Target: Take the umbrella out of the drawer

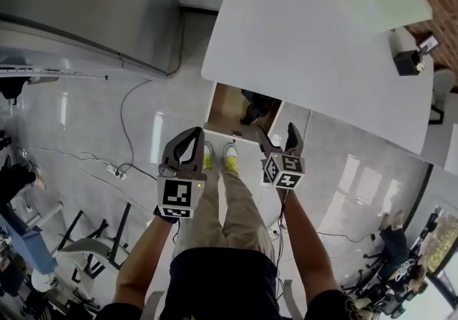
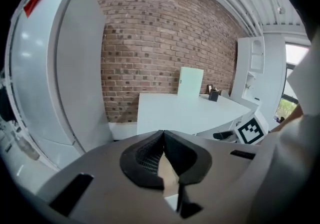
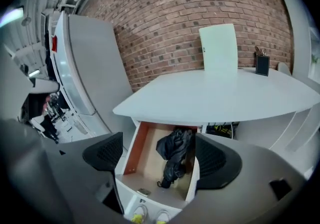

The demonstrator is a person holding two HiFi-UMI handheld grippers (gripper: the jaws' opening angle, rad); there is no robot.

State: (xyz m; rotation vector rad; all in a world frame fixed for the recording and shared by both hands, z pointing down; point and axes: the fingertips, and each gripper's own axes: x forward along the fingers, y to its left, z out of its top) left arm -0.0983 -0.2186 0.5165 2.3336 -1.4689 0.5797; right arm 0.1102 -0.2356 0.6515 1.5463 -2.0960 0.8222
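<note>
Approach is the step in hand, as we judge it.

From the head view, the drawer point(image 1: 223, 107) stands pulled out from under the white table point(image 1: 308, 39), at 12 o'clock from our shoes. The umbrella point(image 1: 256, 105), a dark folded bundle, lies inside toward the drawer's 2 o'clock corner. Both claws hover above the drawer's front edge without touching anything. The left claw point(image 1: 189, 145) is at 10 o'clock from our feet and the right claw point(image 1: 278, 135) at 2 o'clock.

The left gripper view shows that claw's jaws closed tip to tip with nothing gripped between them. It points over the table toward the brick wall, not into the drawer.

The right gripper view shows that claw spread wide and empty. The umbrella point(image 3: 175, 155) sits framed in the gap between the jaws, well below them. It lies lengthwise along the drawer's 3 o'clock wall, its narrow end pointing at the drawer front. A small flat object rests near the front; we cannot tell what it is.

Next, we think, the right claw must drop into the drawer, straddle the bundle across its width and close firmly, since loose fabric may slip. The nearby drawer wall leaves little room for that jaw.
</note>
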